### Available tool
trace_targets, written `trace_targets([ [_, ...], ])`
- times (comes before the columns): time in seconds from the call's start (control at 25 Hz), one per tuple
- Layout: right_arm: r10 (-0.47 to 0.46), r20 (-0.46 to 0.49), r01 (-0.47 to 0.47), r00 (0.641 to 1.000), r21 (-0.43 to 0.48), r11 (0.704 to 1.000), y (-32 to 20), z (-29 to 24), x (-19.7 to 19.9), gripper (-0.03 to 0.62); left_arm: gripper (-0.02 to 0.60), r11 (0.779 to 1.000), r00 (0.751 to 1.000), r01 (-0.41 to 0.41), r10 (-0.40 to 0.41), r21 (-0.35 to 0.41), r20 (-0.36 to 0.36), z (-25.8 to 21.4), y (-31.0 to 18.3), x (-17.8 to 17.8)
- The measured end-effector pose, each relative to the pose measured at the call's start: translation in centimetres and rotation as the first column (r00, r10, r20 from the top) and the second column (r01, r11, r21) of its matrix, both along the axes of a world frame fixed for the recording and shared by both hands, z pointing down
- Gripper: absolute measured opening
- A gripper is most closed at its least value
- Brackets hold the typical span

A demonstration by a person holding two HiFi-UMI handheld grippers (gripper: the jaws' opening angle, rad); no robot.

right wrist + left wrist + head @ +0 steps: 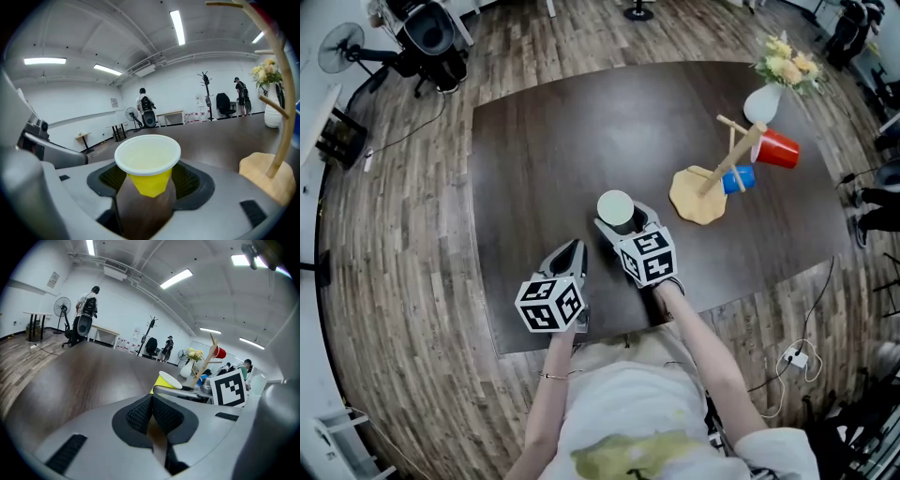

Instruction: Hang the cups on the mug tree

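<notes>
left claw [570, 255] is clenched on nothing. its pads meet tip to tip, and i hold it low over the near edge of the counter [553, 159], off to the side. i judge one claw is enough for a light cup, and the spare one is best kept out of the path.

right claw [622, 225], just beside it, is grasping the yellow cup [616, 208]. the pads press on the lower wall from both sides. the cup is upright with its white inside facing up, and it looks to be clear of the counter. i take it low on the body on purpose, so the rim and mouth are left free. a peg has to go into that mouth, and pads up near the rim would get in the way.

further right, well apart from the cup, the mug tree [733, 159] stands on its pale wooden base. the blue cup [738, 179] hangs low on it and the red cup [778, 149] higher on the far side, each slipped over a peg. one peg near the top, pointing back toward me, looks bare — that is my likely target. my cup sits mouth up now, so i reckon the wrist must tip it over before it can slide on.

a white vase [763, 103] of flowers stands just behind the tree, so the approach should come from my side, not around the back.
</notes>
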State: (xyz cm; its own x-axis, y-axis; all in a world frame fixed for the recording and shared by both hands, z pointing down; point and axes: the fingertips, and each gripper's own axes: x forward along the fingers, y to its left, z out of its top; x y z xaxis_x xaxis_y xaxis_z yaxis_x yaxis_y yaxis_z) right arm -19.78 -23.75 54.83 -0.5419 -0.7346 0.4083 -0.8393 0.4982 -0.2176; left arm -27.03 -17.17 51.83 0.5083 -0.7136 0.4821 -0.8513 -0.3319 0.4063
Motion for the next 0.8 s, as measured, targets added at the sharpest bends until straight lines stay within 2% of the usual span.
trace_targets([
  [0.44,0.082,0.134,-0.080,0.988,-0.015,0.997,-1.2,-2.3,5.1,0.310,0.023,0.999,1.000,-0.025,0.025,0.041,-0.003,-2.0,-1.3,4.6],
  [0.8,0.145,0.284,-0.136,0.948,-0.051,0.989,-1.7,-3.5,8.4,0.310,0.023,0.998,1.000,-0.017,0.017,0.057,-0.005,-3.0,-1.4,7.6],
])
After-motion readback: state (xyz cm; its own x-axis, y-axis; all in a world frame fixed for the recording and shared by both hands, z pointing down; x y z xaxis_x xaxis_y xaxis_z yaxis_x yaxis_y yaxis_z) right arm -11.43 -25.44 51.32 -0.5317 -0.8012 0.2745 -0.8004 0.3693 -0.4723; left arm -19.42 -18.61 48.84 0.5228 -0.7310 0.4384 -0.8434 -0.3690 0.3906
